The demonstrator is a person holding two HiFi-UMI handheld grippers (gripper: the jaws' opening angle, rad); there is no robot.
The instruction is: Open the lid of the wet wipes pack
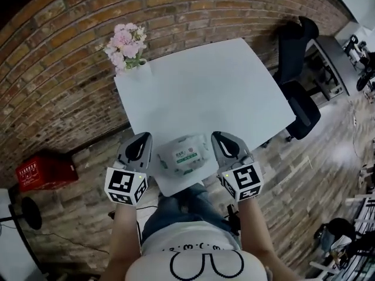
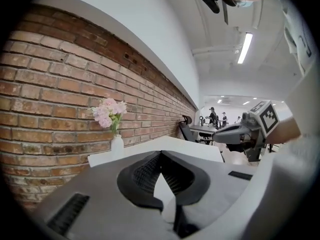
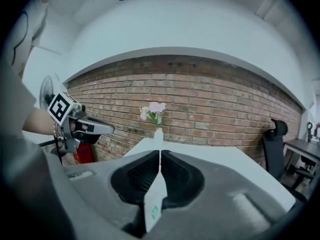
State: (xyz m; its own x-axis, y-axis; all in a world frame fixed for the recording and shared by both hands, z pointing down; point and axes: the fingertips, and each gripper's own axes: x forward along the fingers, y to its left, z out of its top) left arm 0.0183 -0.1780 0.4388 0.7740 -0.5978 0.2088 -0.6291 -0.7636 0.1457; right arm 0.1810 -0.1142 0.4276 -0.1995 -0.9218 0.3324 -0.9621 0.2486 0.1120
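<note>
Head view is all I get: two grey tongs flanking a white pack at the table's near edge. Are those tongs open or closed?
Observer: The left tongs are closed. Their own camera shows the tips touching.
Visitor: And the right ones?
Observer: The right tongs are closed too, tips together. A white sliver with a green mark shows in the gap under the tips. I cannot tell whether it is the wet wipes pack.
Visitor: Is anyone else in the room?
Observer: Yes. The left gripper view shows people standing far off, past the black chair.
</note>
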